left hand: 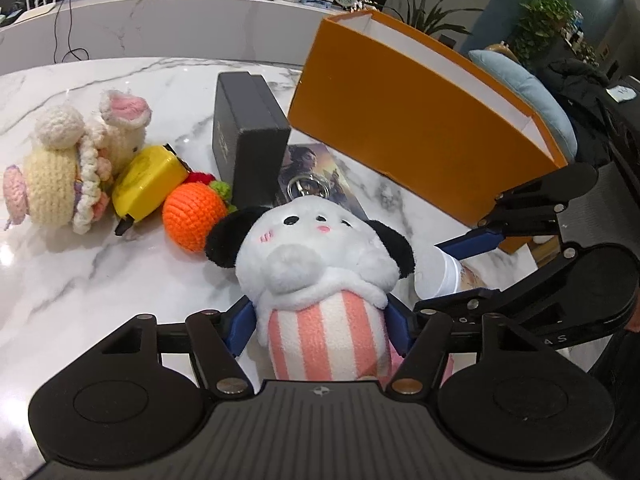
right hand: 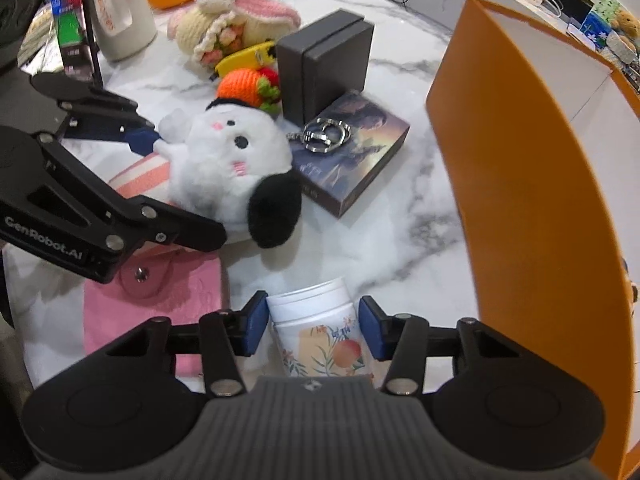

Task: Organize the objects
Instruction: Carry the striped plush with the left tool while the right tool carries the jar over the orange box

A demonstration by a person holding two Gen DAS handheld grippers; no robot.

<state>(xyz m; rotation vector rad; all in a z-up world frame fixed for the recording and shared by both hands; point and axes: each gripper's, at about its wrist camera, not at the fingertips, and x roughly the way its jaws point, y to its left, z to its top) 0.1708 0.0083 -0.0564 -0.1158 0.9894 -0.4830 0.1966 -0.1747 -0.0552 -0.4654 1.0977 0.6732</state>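
Gripping the plush (left hand: 320, 276) by its striped body, my left fingers (left hand: 320, 324) press their blue pads against both sides of it. The plush lies on the marble surface (left hand: 80, 280), head pointing away from me, black ears out to each side. Just past its head lies a picture box (right hand: 352, 160) with a metal keyring (right hand: 324, 134) on top, and beyond that a dark box (left hand: 248, 136) stands upright. Left of the plush's head sits a crochet orange (left hand: 194, 216), touching a yellow toy (left hand: 148, 178), which leans against a crochet bunny (left hand: 80, 160) farther left. Right of the plush and behind it stands a large orange box (left hand: 400, 120), open, white inside.

My right fingers (right hand: 314, 330) clasp a white jar (right hand: 316, 320) with a peach print, one blue pad on each side of it just under the lid. The jar is just right of the plush, near the orange box's near corner. From the right camera, a pink pouch (right hand: 160, 300) lies flat beside the jar, partly under the plush's body and under my left gripper. I cannot tell whether the jar still rests on the surface.
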